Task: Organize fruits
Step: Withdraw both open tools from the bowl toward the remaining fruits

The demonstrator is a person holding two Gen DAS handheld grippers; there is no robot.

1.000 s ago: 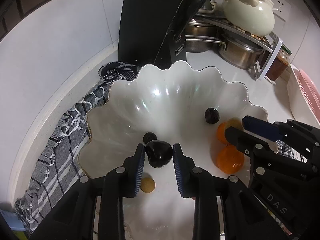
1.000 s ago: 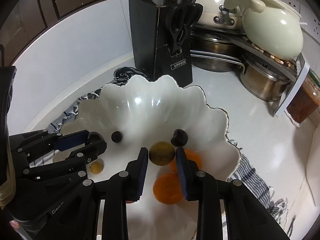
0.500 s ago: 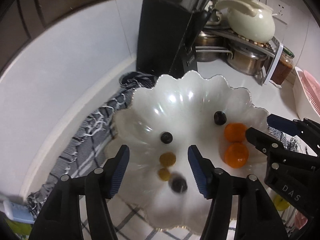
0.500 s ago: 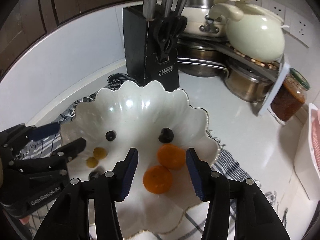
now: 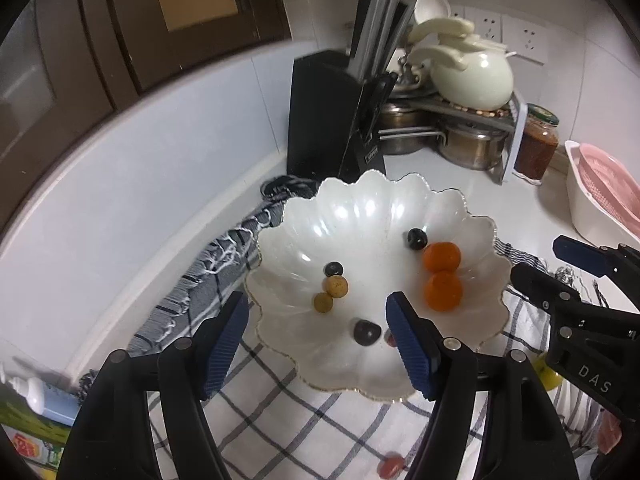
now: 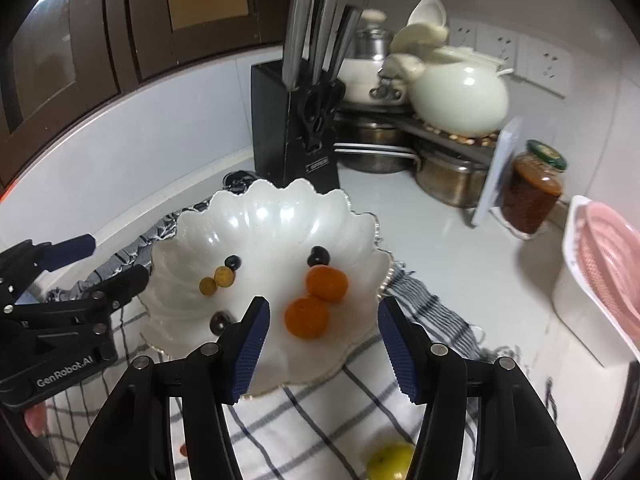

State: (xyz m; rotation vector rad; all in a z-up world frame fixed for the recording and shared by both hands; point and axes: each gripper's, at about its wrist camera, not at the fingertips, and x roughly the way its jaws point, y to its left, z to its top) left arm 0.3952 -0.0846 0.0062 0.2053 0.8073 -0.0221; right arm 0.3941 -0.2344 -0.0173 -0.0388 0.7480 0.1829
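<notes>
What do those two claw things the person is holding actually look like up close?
Both are black plastic tools with two long fingers, held together with silver screws. Each finger ends in a ribbed blue pad. The left gripper carries white "GenRobot.AI" lettering on its side, seen from the right wrist camera. The right gripper shows white letters "DAS" from the left wrist camera. No cables, hands or sleeves show.

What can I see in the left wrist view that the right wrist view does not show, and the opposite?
Only the left wrist view shows a white bottle at its left edge and a red fruit on the checked cloth. Only the right wrist view shows a yellow-green fruit on the cloth. Both show the white bowl holding two oranges, the knife block and the pink basket.
</notes>
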